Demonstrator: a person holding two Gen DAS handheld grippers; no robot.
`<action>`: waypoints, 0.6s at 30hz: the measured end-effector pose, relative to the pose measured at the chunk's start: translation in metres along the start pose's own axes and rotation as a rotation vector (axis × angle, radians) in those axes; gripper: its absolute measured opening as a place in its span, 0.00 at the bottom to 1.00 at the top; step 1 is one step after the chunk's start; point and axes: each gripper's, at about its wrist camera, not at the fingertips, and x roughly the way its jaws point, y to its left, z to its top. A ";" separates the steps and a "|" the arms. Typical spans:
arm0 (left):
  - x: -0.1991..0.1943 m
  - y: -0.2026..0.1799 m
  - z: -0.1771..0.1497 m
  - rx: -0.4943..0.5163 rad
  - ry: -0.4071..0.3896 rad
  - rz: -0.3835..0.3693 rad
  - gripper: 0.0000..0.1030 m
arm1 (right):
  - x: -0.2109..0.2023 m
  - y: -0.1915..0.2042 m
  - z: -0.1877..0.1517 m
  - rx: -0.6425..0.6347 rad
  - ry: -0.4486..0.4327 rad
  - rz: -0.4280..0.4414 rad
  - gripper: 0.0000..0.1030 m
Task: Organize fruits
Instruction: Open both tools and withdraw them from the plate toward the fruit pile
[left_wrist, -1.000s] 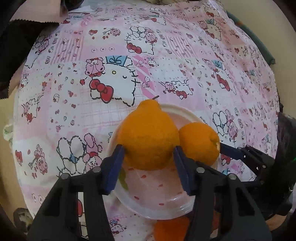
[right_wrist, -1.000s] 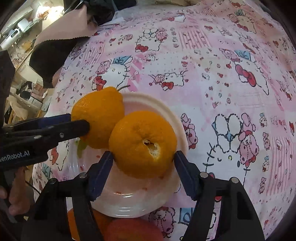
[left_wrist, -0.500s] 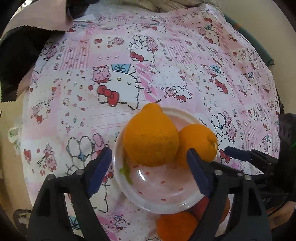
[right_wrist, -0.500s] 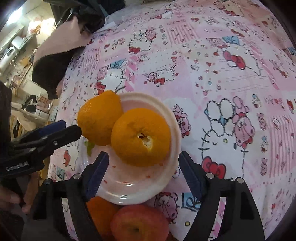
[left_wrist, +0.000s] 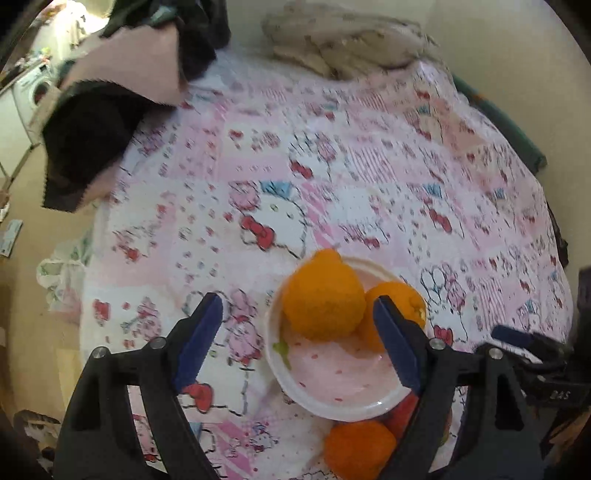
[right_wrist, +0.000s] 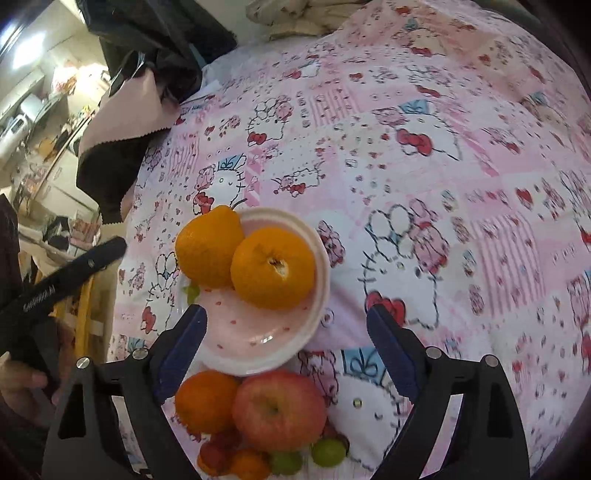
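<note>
Two oranges lie side by side in a pink-white bowl (right_wrist: 317, 295): a knobbed one (left_wrist: 323, 299) (right_wrist: 208, 251) and a rounder one (right_wrist: 273, 267) (left_wrist: 400, 295). My left gripper (left_wrist: 301, 345) hangs above and nearer than the bowl, its jaws opening, nothing between the pads. My right gripper (right_wrist: 286, 345) also hovers over the bowl's near rim, jaws opening and empty. In front of the bowl on the cloth lie a small orange (right_wrist: 205, 400) (left_wrist: 360, 448), a red apple (right_wrist: 279, 408), green grapes (right_wrist: 327, 452) and small red and orange fruits.
A pink cartoon-print cloth (right_wrist: 424, 184) covers the table. Black and pink fabric (left_wrist: 96, 110) hangs over the far left corner; a beige bundle (left_wrist: 351, 40) lies at the far edge. A hand (right_wrist: 22, 380) holds the left gripper at the table's left side.
Both grippers have let go of their oranges, opened wide and pulled up and back; the two oranges now rest in the bowl, and the loose fruit in front has come into view.
</note>
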 end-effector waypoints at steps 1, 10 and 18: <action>-0.005 0.003 -0.001 -0.009 -0.010 0.008 0.89 | -0.004 -0.001 -0.004 0.003 -0.001 -0.002 0.88; -0.036 -0.004 -0.019 0.028 -0.017 0.016 0.93 | -0.038 -0.006 -0.040 0.048 -0.032 0.025 0.88; -0.060 -0.019 -0.049 0.073 0.002 -0.009 0.93 | -0.044 -0.015 -0.059 0.112 -0.036 0.008 0.88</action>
